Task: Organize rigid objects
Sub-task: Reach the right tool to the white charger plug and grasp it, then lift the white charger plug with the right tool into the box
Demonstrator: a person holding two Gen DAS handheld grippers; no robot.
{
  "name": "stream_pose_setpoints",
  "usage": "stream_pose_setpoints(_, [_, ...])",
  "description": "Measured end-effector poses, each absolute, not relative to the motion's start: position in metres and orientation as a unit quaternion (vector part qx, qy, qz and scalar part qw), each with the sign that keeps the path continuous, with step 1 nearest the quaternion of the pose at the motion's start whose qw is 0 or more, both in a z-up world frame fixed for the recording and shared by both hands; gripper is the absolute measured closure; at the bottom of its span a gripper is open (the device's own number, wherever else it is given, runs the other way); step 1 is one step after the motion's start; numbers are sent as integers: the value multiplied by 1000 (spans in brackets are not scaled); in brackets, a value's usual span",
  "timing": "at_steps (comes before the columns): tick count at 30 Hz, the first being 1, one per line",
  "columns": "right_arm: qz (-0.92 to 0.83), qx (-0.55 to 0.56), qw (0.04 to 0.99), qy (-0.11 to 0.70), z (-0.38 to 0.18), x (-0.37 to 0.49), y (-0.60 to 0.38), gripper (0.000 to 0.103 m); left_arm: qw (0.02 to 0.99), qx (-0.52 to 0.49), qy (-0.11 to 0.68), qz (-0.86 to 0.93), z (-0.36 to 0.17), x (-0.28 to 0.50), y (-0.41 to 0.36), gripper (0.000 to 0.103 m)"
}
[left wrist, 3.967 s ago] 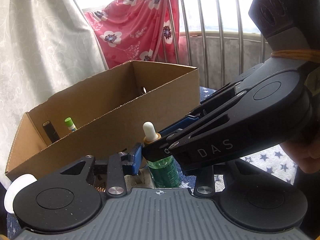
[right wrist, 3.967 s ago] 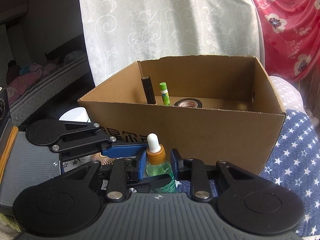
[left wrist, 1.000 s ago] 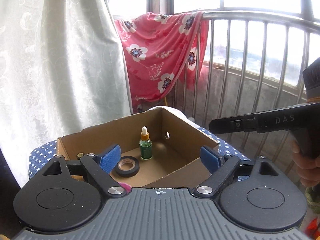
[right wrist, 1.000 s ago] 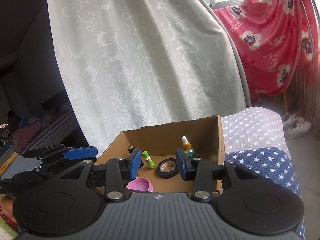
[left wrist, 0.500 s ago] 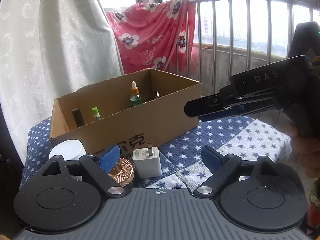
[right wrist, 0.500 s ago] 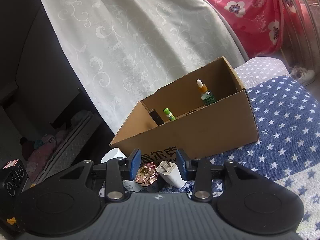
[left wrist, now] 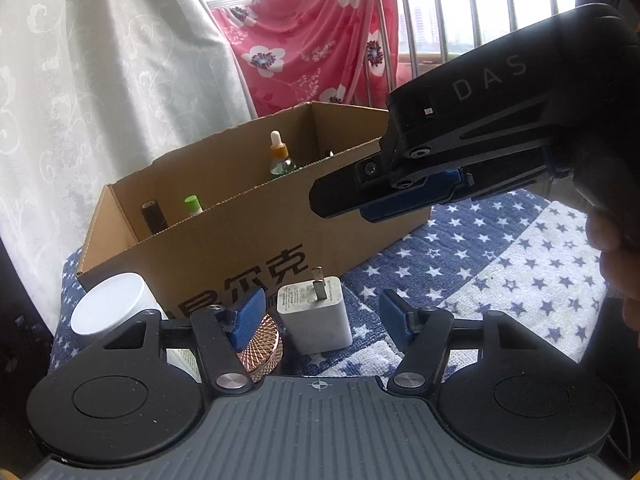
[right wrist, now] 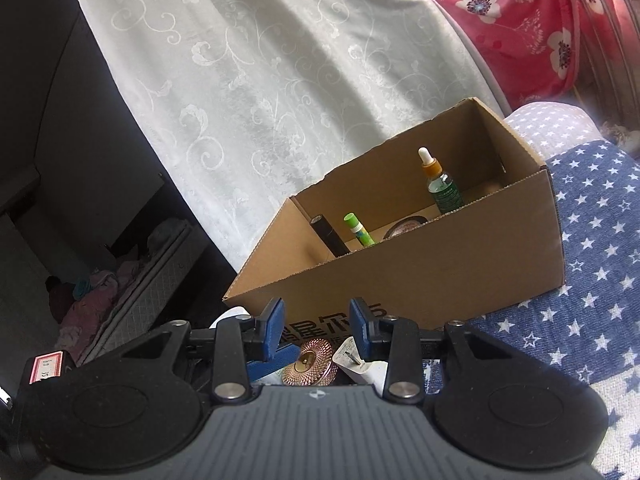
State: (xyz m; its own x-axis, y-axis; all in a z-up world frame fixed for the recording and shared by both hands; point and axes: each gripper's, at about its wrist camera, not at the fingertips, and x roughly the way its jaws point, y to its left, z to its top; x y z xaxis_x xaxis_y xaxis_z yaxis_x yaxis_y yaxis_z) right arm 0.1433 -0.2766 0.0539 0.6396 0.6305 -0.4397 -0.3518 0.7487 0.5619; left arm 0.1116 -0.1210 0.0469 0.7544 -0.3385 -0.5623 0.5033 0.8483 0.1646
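Observation:
A cardboard box [left wrist: 240, 248] [right wrist: 420, 276] stands on the star-patterned cloth. It holds a green dropper bottle [left wrist: 279, 156] [right wrist: 440, 188], a green-capped stick [left wrist: 193, 205] [right wrist: 357, 229], a black tube [left wrist: 154, 216] [right wrist: 330, 236] and a roll of black tape [right wrist: 404, 227]. In front of it lie a white charger plug [left wrist: 316, 314] [right wrist: 362, 364], a copper round lid [left wrist: 262, 348] [right wrist: 310, 362] and a white jar [left wrist: 112, 308]. My left gripper [left wrist: 318, 316] is open around the plug. My right gripper [right wrist: 316, 326] is open and empty above the lid and plug; it also shows in the left wrist view [left wrist: 344, 196].
A white patterned curtain [right wrist: 280, 80] hangs behind the box. A pink flowered cloth [left wrist: 312, 48] hangs on a metal railing [left wrist: 440, 8]. The blue starred cloth [left wrist: 500, 264] spreads to the right of the box. A dark room with bedding [right wrist: 100, 288] lies to the left.
Both grippers have moved down and closer to the things in front of the box. The right gripper now hangs nearer over the plug. The dropper bottle, held 4 s ago, stands in the box.

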Motion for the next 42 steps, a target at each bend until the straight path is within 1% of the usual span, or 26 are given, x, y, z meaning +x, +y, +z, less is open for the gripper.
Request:
stream_pose_setpoints(3, [263, 201, 879, 344, 38, 154, -272, 66, 920, 149, 282, -229, 41, 119, -121, 44])
stream_pose_setpoints(6, [268, 210, 869, 358, 27, 162, -270, 68, 919, 152, 284, -229, 38, 122, -121, 45])
stream_pose_setpoints(15, [277, 226, 855, 376, 11, 175, -263, 68, 916, 165, 285, -228, 34, 129, -123, 45])
stream_pose_setpoints(17, [276, 223, 855, 379, 9, 176, -261, 70, 915, 169, 286, -228, 32, 131, -124, 46])
stream_pose_setpoints(22, [277, 212, 858, 377, 8, 177, -259, 71, 916, 169, 285, -229, 31, 132, -124, 46])
stream_pose_setpoints(31, [269, 197, 864, 376, 8, 172, -268, 74, 917, 167, 260, -253, 34, 119, -127, 45])
stream_pose_setpoints(36, [274, 189, 865, 377, 9, 174, -267, 74, 917, 168, 267, -245, 31, 125, -130, 46])
stream_pose_setpoints(40, [286, 181, 861, 379, 9, 178, -263, 74, 917, 165, 276, -236, 31, 129, -128, 47])
stream_pose_setpoints(42, [289, 175, 862, 379, 9, 179, -260, 73, 918, 167, 277, -231, 30, 130, -126, 50])
